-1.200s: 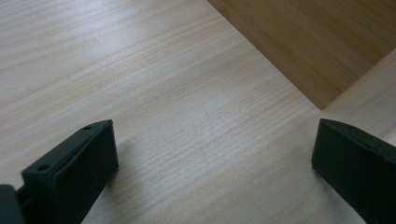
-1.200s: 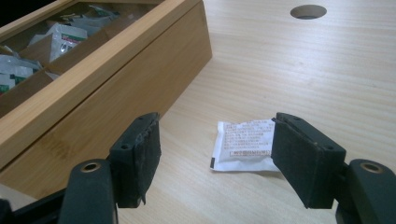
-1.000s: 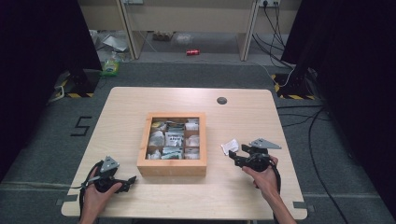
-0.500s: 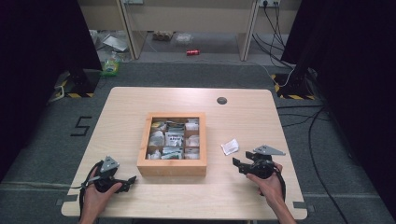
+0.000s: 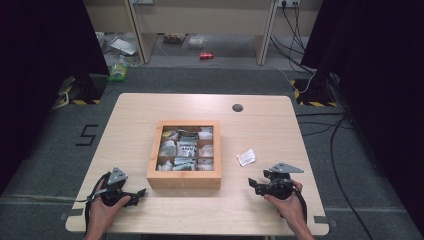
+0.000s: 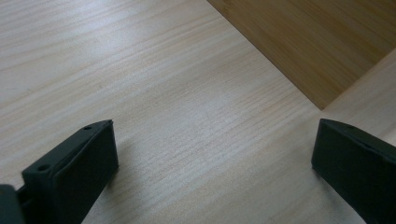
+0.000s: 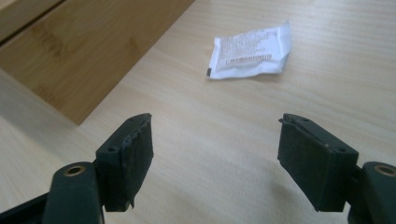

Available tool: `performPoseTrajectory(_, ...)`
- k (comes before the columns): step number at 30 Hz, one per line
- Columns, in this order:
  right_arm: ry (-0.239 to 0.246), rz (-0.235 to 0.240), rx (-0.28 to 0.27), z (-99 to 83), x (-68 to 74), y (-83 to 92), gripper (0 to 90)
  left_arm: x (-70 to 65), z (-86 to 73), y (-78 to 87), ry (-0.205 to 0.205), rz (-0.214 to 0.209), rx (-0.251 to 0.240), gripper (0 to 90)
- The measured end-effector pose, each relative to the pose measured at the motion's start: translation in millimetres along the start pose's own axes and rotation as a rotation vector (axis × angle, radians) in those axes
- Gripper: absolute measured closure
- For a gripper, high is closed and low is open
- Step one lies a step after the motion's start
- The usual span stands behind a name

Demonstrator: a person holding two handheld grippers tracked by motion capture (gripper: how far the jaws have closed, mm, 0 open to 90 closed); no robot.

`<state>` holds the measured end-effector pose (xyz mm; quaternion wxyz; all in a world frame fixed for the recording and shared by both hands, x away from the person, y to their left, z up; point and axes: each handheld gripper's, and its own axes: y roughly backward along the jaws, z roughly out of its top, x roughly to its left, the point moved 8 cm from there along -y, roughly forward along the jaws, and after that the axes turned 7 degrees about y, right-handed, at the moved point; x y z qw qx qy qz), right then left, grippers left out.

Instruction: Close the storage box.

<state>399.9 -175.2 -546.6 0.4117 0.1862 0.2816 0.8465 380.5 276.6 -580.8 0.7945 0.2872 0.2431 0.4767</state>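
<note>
While my right gripper (image 7: 215, 158) has just been spreading, nothing between its jaws, the white sachet (image 7: 250, 51) lies upper centre on the table (image 7: 196, 121); my left gripper (image 6: 212, 163) gapes empty.

Green bottle (image 5: 118, 70) on the floor, far left; red can (image 5: 206, 56) beyond; dark disc (image 5: 237, 107) on the tabletop.

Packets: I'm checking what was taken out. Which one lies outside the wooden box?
The white packet lying alone on the table, right of the box; the others sit in its compartments.
</note>
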Motion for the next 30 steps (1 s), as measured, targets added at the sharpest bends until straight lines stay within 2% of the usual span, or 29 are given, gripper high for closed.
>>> performPoseTrajectory(6, 0.024, -0.009, 0.039, -11.5, 4.2, 4.8, 22.9, 0.0, 0.0, 0.0, 0.001, 0.0, 0.0, 0.0)
performPoseTrajectory(10, 0.044, -0.03, 0.077, -19.8, 5.4, 5.4, 18.8, 0.0, 0.0, 0.0, 0.0, 0.0, 0.0, 0.0)
performPoseTrajectory(12, 0.072, -0.041, 0.12, -28.9, 6.3, 2.8, 16.7, 0.0, 0.0, 0.0, 0.0, 0.0, 0.0, 0.0)
performPoseTrajectory(13, 0.102, -0.054, 0.115, -30.4, 6.7, 2.2, 15.8, 0.0, 0.0, 0.0, 0.001, 0.0, 0.0, 0.0)
performPoseTrajectory(14, 0.158, -0.083, 0.137, -33.0, 6.9, 2.4, 14.8, 0.0, 0.0, 0.0, 0.0, 0.0, 0.0, 0.0)
performPoseTrajectory(30, 0.162, -0.085, 0.11, -34.4, 7.7, 0.8, 11.9, 0.0, 0.0, 0.0, 0.0, 0.0, 0.0, 0.0)
